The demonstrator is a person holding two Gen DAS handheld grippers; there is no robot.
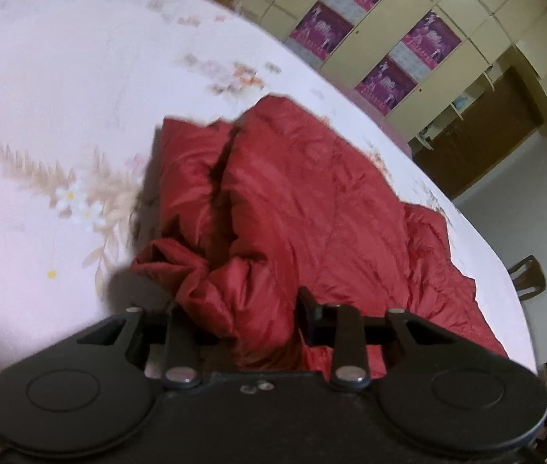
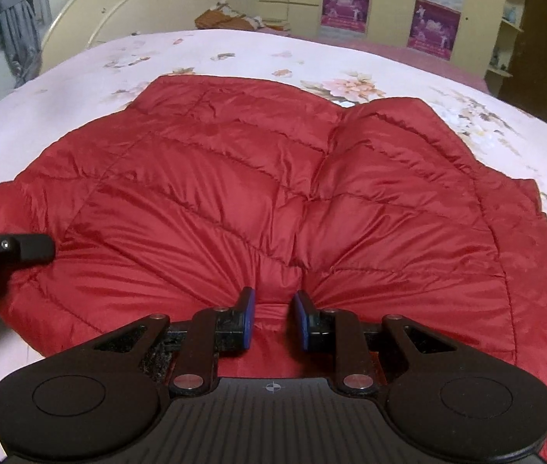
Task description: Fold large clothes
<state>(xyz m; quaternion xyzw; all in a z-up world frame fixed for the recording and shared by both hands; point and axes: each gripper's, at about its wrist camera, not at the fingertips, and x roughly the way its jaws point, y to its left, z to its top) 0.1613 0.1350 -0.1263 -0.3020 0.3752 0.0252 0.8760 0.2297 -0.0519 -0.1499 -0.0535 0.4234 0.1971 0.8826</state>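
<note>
A red quilted jacket [image 2: 235,178] lies spread on a pink floral bedsheet [image 2: 80,73]. My right gripper [image 2: 273,303] is shut on the jacket's near hem. Its blue pads [image 2: 248,321] pinch a fold, and creases fan out from there. In the left wrist view, the jacket [image 1: 312,201] looks partly doubled over, with a bunched sleeve or corner near me. My left gripper [image 1: 242,303] is shut on that bunch, and the fabric hides most of its left finger. A black finger [image 2: 26,249] of the left gripper shows at the jacket's left edge in the right wrist view.
The bed's cream headboard [image 2: 130,4] and a grey curtain [image 2: 14,19] stand at the far left. A yellow wardrobe with purple posters [image 2: 347,4] lines the far wall. A dark chair [image 1: 529,274] stands beside the bed's right edge.
</note>
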